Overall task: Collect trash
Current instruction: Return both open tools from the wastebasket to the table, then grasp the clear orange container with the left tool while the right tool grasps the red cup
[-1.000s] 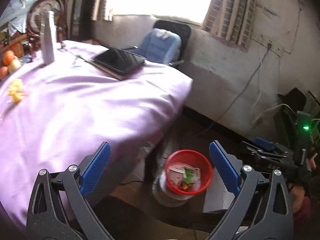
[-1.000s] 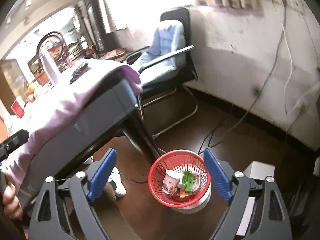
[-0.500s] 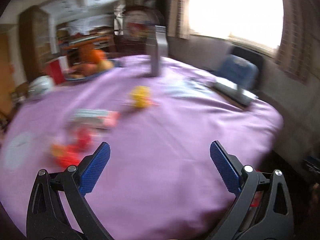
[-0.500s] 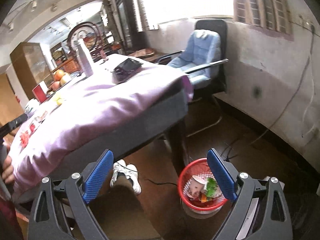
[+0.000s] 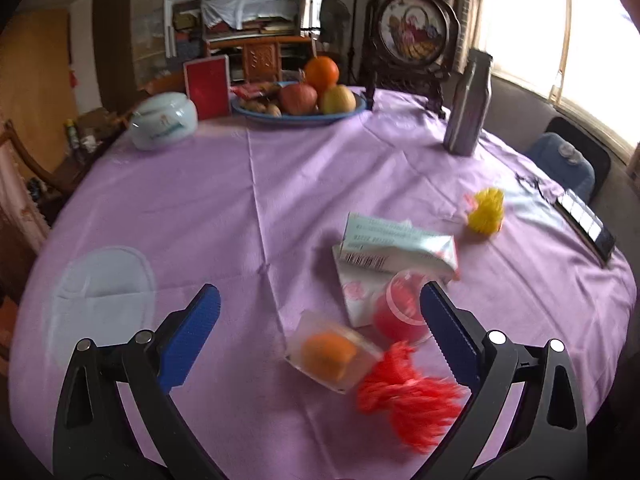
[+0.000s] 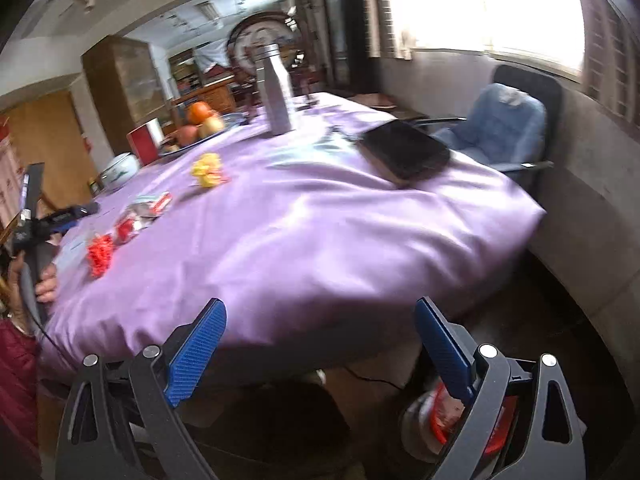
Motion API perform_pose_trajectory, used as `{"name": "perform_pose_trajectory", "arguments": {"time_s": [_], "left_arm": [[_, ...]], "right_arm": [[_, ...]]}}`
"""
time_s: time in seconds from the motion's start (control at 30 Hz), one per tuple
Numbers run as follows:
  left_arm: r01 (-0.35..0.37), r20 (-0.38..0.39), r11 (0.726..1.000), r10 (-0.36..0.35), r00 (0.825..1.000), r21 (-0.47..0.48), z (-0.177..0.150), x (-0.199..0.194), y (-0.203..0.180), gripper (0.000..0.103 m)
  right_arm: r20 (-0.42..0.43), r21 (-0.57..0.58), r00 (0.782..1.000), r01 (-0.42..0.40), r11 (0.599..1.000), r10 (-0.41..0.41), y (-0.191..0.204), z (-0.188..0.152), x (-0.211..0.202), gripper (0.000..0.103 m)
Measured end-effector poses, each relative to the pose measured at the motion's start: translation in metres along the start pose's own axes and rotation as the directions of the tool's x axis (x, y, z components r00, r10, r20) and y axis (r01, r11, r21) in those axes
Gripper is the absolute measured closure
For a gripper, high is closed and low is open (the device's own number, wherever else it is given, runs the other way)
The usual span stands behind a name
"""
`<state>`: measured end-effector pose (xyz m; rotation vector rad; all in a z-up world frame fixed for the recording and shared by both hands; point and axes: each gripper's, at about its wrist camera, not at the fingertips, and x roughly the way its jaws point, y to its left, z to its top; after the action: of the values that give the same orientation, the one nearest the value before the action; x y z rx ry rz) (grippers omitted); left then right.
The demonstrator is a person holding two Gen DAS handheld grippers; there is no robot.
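Note:
Trash lies on the purple tablecloth (image 5: 280, 184): a clear packet with an orange piece (image 5: 330, 350), a red frilly wrapper (image 5: 408, 398), a red cup (image 5: 400, 310), a pale carton (image 5: 400, 246) and a yellow frilly wrapper (image 5: 486, 212). My left gripper (image 5: 320, 326) hovers open just above the clear packet, holding nothing. My right gripper (image 6: 318, 346) is open and empty off the table's near edge. The red bin (image 6: 444, 424) on the floor shows partly behind its right finger. The same trash shows at the left in the right wrist view, among it the red frilly wrapper (image 6: 100, 254).
A fruit bowl (image 5: 300, 100), a red box (image 5: 207, 86), a white lidded pot (image 5: 164, 120), a metal bottle (image 5: 466, 104) and a dark tablet (image 6: 404, 152) stand on the table. A white pad (image 5: 100, 292) lies near left. A blue chair (image 6: 496, 128) stands by the wall.
My left gripper swung from the bin on the floor to above the table, over the trash. My right gripper rose from above the bin to table-edge height.

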<state>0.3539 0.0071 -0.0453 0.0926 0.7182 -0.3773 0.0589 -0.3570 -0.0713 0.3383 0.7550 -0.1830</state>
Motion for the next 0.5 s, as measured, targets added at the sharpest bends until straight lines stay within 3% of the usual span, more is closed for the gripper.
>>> {"name": "perform_pose_trajectory", "arguments": {"time_s": [0.03,0.13,0.5], "left_arm": [[0.008,-0.035,1.000,-0.008,0.999,-0.016,-0.001,0.003,0.004,0.007],[0.076,0.001,0.995,-0.076,0.997,-0.063,0.001,-0.005,0.012,0.007],[0.058,-0.136,0.998,-0.062,0.989,-0.032,-0.001,0.023,0.005,0.007]], "right_arm": [[-0.003,-0.016,1.000,-0.013,1.000,0.013,0.010,0.005,0.005,0.010],[-0.006,-0.054,0.998,-0.055,0.997,0.055,0.038,0.020,0.019,0.010],[-0.040,-0.148,0.982,-0.190,0.970,0.186,0.122,0.067,0.075,0.010]]}}
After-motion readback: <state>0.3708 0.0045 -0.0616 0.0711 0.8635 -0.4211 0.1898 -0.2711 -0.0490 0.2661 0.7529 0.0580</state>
